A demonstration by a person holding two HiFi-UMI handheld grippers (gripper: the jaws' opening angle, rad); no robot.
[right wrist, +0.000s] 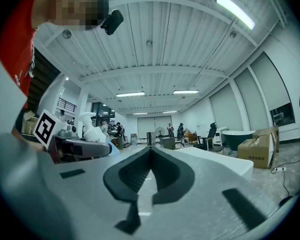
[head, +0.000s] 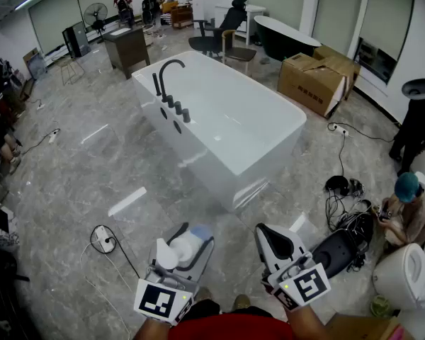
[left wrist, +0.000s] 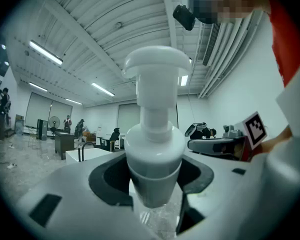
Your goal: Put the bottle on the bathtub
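Note:
A white freestanding bathtub with a black faucet on its left rim stands on the floor ahead; it is also seen far off in the left gripper view and the right gripper view. My left gripper is shut on a white pump bottle, held level above the floor, short of the tub's near end. Close up, the bottle fills the space between the black pads. My right gripper hovers beside it, shut and empty, tips meeting.
Cardboard boxes and a black tub stand beyond the white tub at the right. Cables and dark gear, a seated person and a toilet crowd the right. A power strip lies on the floor at the left.

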